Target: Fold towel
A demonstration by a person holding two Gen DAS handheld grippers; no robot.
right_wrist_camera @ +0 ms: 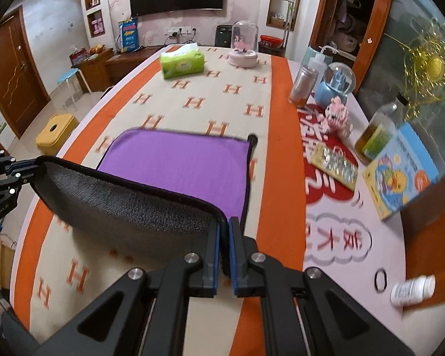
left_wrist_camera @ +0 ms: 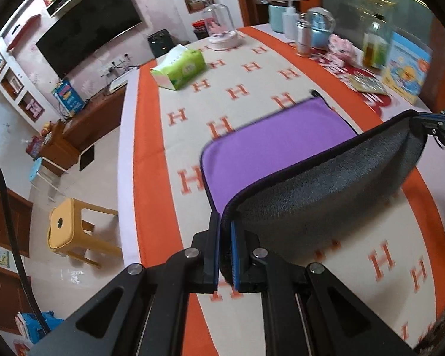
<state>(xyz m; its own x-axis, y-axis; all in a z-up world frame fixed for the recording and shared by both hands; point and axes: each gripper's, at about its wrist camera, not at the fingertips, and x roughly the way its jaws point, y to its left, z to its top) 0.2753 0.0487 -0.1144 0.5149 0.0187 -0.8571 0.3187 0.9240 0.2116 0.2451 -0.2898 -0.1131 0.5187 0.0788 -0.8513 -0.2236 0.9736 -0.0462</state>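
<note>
The left gripper (left_wrist_camera: 225, 222) has its two black fingers pressed close together, pinching one near corner of the towel (left_wrist_camera: 281, 145) between blue pads (left_wrist_camera: 233, 255). The right gripper (right_wrist_camera: 225, 222) does the same at the other near corner, its fingers narrowed onto the dark piped edge. Between the two grippers the near edge of the towel is lifted off the table and sags in a shallow curve, showing its grey fuzzy underside. The far half lies flat on the tablecloth (right_wrist_camera: 192, 101), purple side up, with a small black hanging loop (right_wrist_camera: 253, 138) at its far right corner. From the right wrist view, the left gripper appears at the far left edge, gripping its corner.

The tablecloth is cream with orange letter H marks and a wide orange border. Beyond the towel, well apart from it, a green tissue pack (right_wrist_camera: 182, 62) and a pink music box under a clear dome (right_wrist_camera: 244, 48) sit near the far end. To the right of the towel stand bottles, a snow globe (right_wrist_camera: 336, 86), a pink knitted toy (right_wrist_camera: 336, 117) and a children's book (right_wrist_camera: 400, 178). A white pill bottle (right_wrist_camera: 412, 290) lies on its side near the right gripper. A yellow stool (left_wrist_camera: 62, 225) stands on the floor to the left.
</note>
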